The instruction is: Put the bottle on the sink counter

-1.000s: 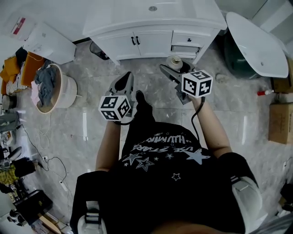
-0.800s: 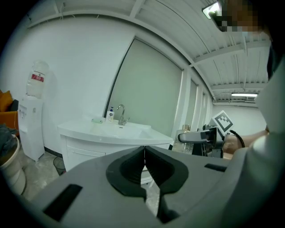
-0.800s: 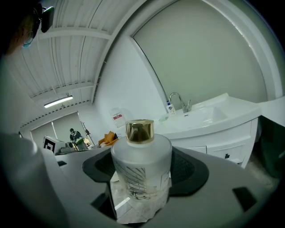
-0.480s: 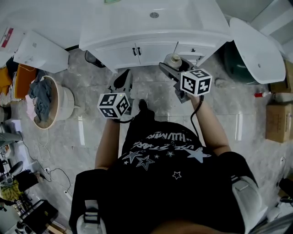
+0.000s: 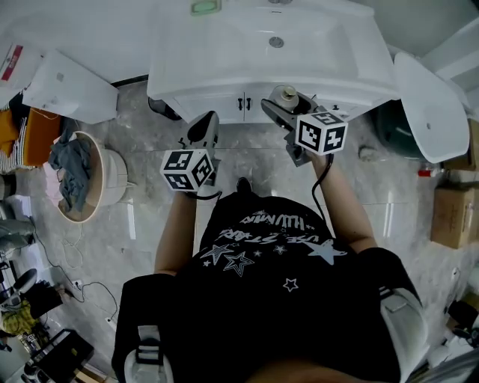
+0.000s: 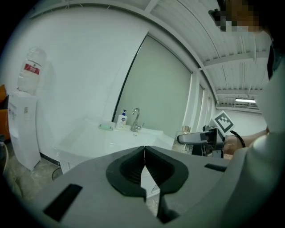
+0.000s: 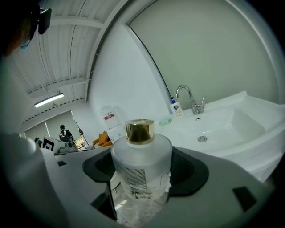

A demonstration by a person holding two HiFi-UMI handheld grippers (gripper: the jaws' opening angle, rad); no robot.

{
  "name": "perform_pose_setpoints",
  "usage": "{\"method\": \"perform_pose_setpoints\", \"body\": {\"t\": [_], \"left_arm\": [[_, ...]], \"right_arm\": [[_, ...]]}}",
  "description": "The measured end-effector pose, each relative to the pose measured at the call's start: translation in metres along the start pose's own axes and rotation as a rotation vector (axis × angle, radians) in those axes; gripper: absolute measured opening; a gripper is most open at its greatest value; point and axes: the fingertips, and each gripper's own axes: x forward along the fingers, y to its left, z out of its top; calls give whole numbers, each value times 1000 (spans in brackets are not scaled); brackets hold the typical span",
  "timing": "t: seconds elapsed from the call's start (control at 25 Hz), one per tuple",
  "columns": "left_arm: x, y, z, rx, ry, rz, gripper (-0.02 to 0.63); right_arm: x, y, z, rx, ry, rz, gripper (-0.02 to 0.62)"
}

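A frosted glass bottle (image 7: 140,165) with a gold cap stands upright between the jaws of my right gripper (image 7: 141,180), which is shut on it. In the head view the bottle (image 5: 285,97) hangs in the air just in front of the white sink counter (image 5: 187,52), at about its front edge, to the right of the cabinet doors. My left gripper (image 5: 203,129) is lower and to the left, over the floor, shut with nothing in it (image 6: 144,165). The basin (image 7: 218,127) and chrome faucet (image 7: 191,100) lie ahead of the bottle.
On the counter are a soap dispenser (image 7: 177,108) and a green soap bar (image 5: 205,7). A laundry basket (image 5: 112,168) and a white water dispenser (image 5: 63,82) stand at the left. A white oval fixture (image 5: 430,105) and a cardboard box (image 5: 453,217) are at the right.
The person has stepped toward the sink, so the counter fills more of the head view. The right gripper with the bottle now reaches the counter's front edge; the left gripper stays shut.
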Motion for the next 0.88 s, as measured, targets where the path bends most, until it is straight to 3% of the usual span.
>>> {"method": "perform_pose_setpoints", "body": {"t": [0.4, 0.88], "left_arm": [[4, 81, 15, -27, -20, 66, 9], [9, 132, 21, -54, -27, 199, 9]], "right_arm": [[92, 25, 17, -50, 50, 66, 334], [171, 36, 21, -113, 136, 203, 334]]}}
